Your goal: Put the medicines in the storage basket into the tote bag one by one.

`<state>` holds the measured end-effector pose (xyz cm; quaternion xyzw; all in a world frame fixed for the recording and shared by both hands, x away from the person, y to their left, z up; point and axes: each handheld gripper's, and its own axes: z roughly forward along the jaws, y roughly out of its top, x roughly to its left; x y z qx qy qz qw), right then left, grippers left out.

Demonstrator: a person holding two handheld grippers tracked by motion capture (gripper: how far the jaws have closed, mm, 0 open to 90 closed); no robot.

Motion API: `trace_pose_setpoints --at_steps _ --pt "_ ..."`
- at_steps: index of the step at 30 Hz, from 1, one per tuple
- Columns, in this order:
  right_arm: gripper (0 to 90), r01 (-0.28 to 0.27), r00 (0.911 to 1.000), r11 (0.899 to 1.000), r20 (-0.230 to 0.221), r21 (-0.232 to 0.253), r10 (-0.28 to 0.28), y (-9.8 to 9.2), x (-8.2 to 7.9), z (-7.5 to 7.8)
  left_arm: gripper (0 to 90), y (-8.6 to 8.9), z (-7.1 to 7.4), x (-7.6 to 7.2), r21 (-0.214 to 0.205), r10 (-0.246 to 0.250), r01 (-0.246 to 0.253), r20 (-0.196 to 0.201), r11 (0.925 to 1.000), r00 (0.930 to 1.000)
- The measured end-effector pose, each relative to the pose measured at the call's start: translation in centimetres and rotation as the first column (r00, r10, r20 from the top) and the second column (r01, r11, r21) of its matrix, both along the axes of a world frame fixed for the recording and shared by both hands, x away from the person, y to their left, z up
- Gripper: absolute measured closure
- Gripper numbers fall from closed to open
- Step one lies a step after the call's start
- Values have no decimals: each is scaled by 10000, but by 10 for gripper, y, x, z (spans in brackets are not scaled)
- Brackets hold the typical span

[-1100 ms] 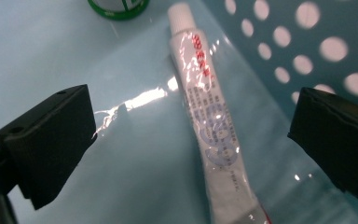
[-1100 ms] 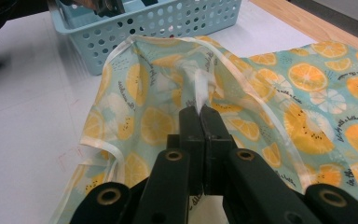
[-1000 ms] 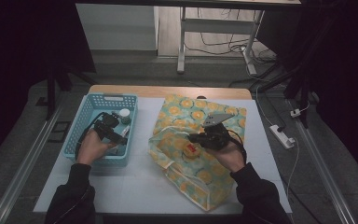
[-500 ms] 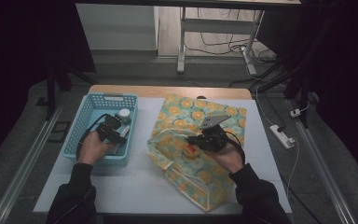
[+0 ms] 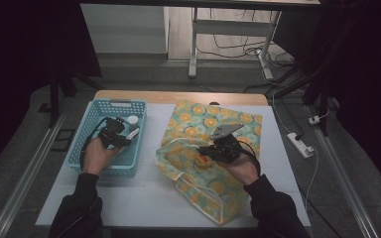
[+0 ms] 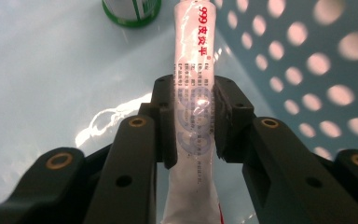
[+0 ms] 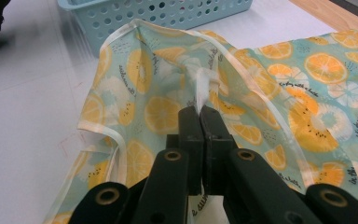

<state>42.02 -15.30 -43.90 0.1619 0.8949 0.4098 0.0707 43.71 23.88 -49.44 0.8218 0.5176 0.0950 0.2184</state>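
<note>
Inside the pale blue perforated plastic basket (image 5: 108, 144), the left gripper (image 6: 192, 122) had just closed across the white tube (image 6: 193, 70), its long axis running away between the jaws. Beside the basket, the right gripper (image 7: 199, 112) pinched the orange-print bag's rim (image 7: 204, 79).

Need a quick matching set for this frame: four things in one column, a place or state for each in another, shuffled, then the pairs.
Things:
1. white tube
2. left gripper
3. right gripper
4. green-rimmed container

States:
A. pinching the white handle strap of the orange-print bag
B. standing in the blue basket, past the tube
C. jaws just closed on the tube
D. lying between two black jaws

Pairs: 1-D, 2-C, 3-A, 4-B
</note>
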Motion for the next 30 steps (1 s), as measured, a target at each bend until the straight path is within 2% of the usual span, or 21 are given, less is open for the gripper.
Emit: trace_pose_setpoints --at_steps 5,12,20,23,28,30 --pt "893 -2 10000 10000 -8 7 2 -1 0 0 717 5 6 -3 -327 132 -119 400 9994 9991" --pt "894 23 10000 10000 46 59 -24 -1 0 2 717 12 12 -7 -739 219 -172 630 9971 9978" --pt "895 46 9999 9998 92 169 -47 -2 0 4 717 16 29 -15 -1178 180 -52 1084 9930 9939" --pt "895 55 9999 9997 123 239 -58 -3 0 5 717 14 36 -19 -1342 48 123 1260 9909 9920" --pt "895 69 9999 9996 127 260 -72 -4 0 5 717 7 45 -25 -1268 -291 480 1467 9908 9887" --pt "895 67 9999 9996 122 287 -70 -4 0 6 717 4 51 -28 -1380 -395 612 1551 9885 9871"
